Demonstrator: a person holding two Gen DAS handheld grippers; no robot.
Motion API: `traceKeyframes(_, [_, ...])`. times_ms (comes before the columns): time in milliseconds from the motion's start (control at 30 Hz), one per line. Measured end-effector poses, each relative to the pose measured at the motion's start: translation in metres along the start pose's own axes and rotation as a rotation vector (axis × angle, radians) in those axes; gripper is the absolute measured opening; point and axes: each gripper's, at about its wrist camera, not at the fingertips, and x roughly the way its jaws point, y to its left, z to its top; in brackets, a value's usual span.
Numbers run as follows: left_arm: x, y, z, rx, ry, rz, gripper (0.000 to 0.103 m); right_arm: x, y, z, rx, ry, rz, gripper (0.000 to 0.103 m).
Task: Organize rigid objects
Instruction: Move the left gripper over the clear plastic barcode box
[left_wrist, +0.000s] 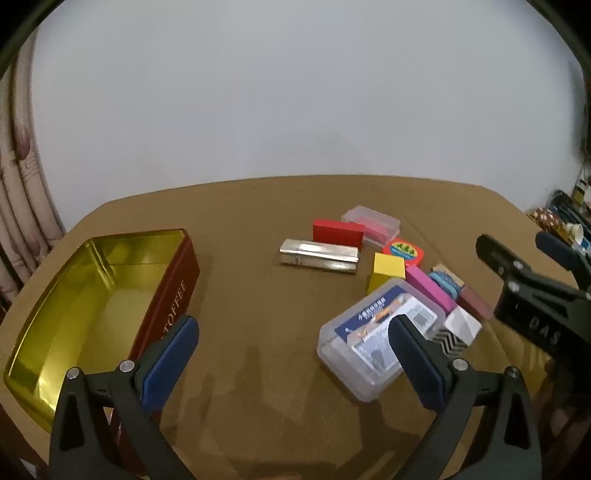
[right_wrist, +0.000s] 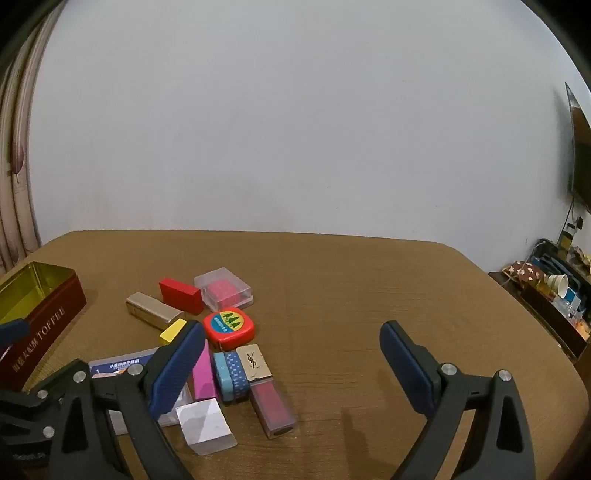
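An open red toffee tin (left_wrist: 110, 288) with a gold, empty inside stands at the table's left; it also shows in the right wrist view (right_wrist: 40, 314). Small rigid objects lie in a cluster: a clear plastic box with a printed card (left_wrist: 373, 343), a silver case (left_wrist: 319, 255), a red block (left_wrist: 338, 232), a yellow block (left_wrist: 386, 271), a pink block (right_wrist: 202, 373), a round red tape measure (right_wrist: 229, 326), a lip-gloss tube (right_wrist: 264, 387). My left gripper (left_wrist: 293, 325) is open and empty, its right finger over the clear box. My right gripper (right_wrist: 291, 332) is open and empty above the cluster.
A clear case with a pink insert (right_wrist: 223, 288) and a silver cube (right_wrist: 205, 424) lie in the same cluster. The brown table (right_wrist: 369, 295) stands against a white wall. A cluttered shelf (right_wrist: 554, 291) is at the right and curtains (left_wrist: 18, 206) at the left.
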Motion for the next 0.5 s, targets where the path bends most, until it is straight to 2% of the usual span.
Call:
traceKeyframes(67, [0.0,0.002,0.001,0.01,0.001,0.0,0.102,-0.001,-0.001,0.0,-0.001,0.002,0.0,0.098])
traceKeyframes(133, [0.004,-0.004,0.005,0.074,0.026,0.018,0.102,-0.003,-0.002,0.001,-0.004,-0.003,-0.007,0.098])
traceKeyframes(267, [0.003,-0.007,0.01,0.144,0.031,-0.022,0.102,-0.005,-0.012,-0.008,-0.011,-0.042,-0.049,0.098])
traceKeyframes(300, [0.003,-0.01,0.012,0.159,0.032,-0.03,0.102,-0.012,-0.028,-0.009,0.006,-0.054,-0.051,0.098])
traceKeyframes(433, [-0.002,-0.028,0.014,0.23,0.048,-0.049,0.102,-0.008,-0.054,-0.008,0.042,-0.013,-0.058,0.098])
traceKeyframes(500, [-0.005,-0.03,0.013,0.288,0.073,-0.097,0.102,-0.004,-0.062,-0.008,0.058,-0.003,-0.063,0.098])
